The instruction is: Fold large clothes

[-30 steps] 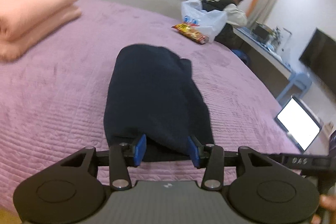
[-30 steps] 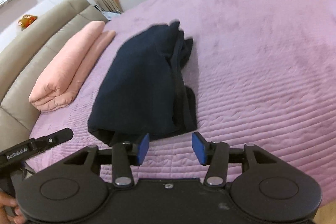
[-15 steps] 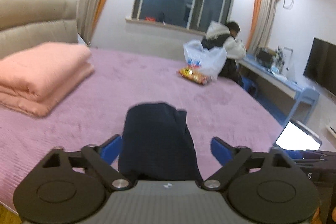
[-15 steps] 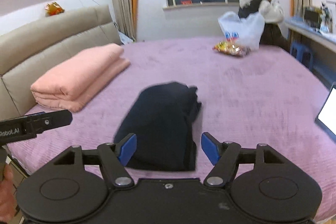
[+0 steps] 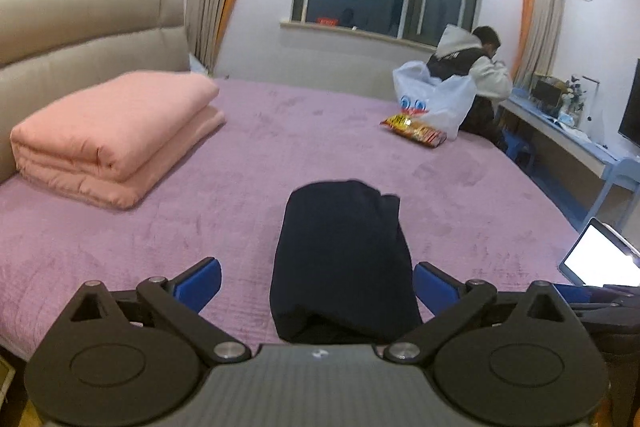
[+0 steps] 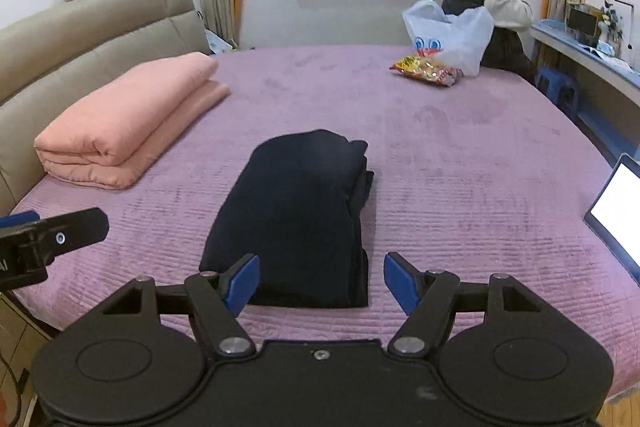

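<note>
A dark navy garment (image 5: 344, 251) lies folded into a compact long bundle on the purple bed (image 5: 248, 163), near its front edge. It also shows in the right wrist view (image 6: 300, 211). My left gripper (image 5: 316, 285) is open and empty, its blue pads wide apart on either side of the bundle's near end, raised above it. My right gripper (image 6: 320, 283) is open and empty, hovering just short of the bundle's near edge. The left gripper's body (image 6: 44, 239) shows at the left edge of the right wrist view.
A folded pink blanket (image 5: 116, 135) lies at the left by the beige headboard (image 5: 80, 39). A white plastic bag (image 5: 436, 103) and a snack packet (image 5: 414, 129) lie at the far right edge. A person (image 5: 476, 67) sits beyond. A lit laptop (image 5: 600, 259) stands at the right.
Both grippers opened wide and pulled back and up from the dark bundle, which stays folded on the bed. The views tilted up toward the room.
</note>
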{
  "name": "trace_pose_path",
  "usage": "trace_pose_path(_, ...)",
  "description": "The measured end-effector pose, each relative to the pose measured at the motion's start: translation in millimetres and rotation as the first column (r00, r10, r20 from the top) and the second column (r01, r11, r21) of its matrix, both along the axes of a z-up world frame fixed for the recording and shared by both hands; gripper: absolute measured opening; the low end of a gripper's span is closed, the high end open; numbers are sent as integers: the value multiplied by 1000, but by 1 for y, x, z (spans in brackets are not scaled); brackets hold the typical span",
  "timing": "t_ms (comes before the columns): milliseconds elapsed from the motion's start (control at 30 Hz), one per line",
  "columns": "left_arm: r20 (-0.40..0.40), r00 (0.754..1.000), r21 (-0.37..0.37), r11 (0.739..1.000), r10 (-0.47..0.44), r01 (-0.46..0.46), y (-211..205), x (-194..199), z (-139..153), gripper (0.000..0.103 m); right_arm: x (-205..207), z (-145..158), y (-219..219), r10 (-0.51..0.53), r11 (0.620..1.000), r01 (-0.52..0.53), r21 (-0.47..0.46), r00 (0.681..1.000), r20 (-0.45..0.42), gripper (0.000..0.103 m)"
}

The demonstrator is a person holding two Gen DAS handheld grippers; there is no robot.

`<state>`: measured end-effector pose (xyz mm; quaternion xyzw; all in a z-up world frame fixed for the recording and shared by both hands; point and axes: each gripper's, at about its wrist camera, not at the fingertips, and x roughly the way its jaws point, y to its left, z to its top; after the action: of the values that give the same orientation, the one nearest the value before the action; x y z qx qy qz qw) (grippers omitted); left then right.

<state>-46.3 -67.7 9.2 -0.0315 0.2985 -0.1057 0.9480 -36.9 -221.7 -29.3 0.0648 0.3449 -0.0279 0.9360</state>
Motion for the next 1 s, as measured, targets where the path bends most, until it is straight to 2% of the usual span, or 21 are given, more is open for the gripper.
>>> trace_pose_path(300, -10, 1000, 30, 1000, 8, -8, -6, 3, -15, 103, 2, -2, -7, -23, 999, 23, -25, 1000, -1, 82)
trace_pose_path(500, -12, 1000, 85, 996, 19, -17, -14, 4, -18, 103, 1, -6, -11, -20, 999, 20, -30, 1000, -12, 82)
trace_pose_path(733, -9, 999, 70, 997, 35, -34, -15, 3, -19, 103, -2, -2, -12, 0, 996, -1, -94, 1000, -12, 82)
trace_pose_path(1000, 20, 999, 92, 995, 36, -38, -16, -7, -12, 103, -7, -2, -11, 15, 995, -16, -100, 1000, -10, 82)
